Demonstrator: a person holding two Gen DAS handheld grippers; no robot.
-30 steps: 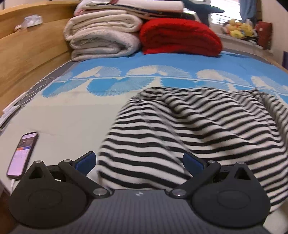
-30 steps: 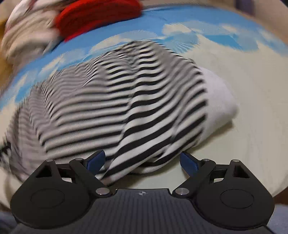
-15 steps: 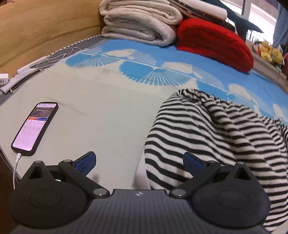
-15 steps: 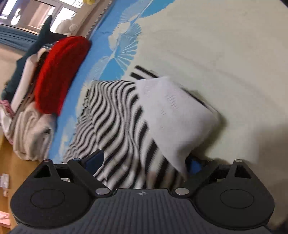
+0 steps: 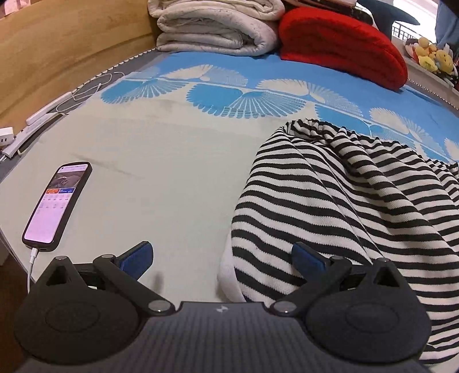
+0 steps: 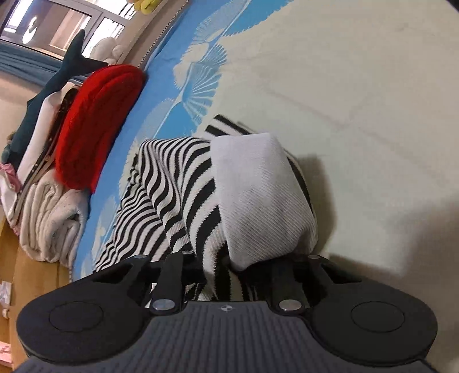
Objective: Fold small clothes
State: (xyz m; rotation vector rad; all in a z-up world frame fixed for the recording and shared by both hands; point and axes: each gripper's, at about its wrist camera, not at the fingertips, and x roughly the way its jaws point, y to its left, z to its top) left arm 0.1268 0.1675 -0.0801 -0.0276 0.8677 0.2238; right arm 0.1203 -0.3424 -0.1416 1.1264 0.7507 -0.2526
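Both grippers sit at the bottom of their frames: my right gripper [image 6: 238, 266] is closing on the garment [image 6: 178, 183], its jaws drawn in around bunched striped cloth and a plain white band [image 6: 258, 198] at frame centre; my left gripper [image 5: 222, 259] stands wide open, one pad over bare sheet, the other against the garment's lower edge, gripping nothing. Beyond them the striped top lies rumpled on the bed [image 5: 172, 172], filling the right half of the left view. A phone [image 5: 56, 202] rests at left. Farther back, folded blankets [image 5: 218, 25] and a red one [image 5: 344, 43] stack along the top. By my reading, folding has barely begun: no neat crease shows.
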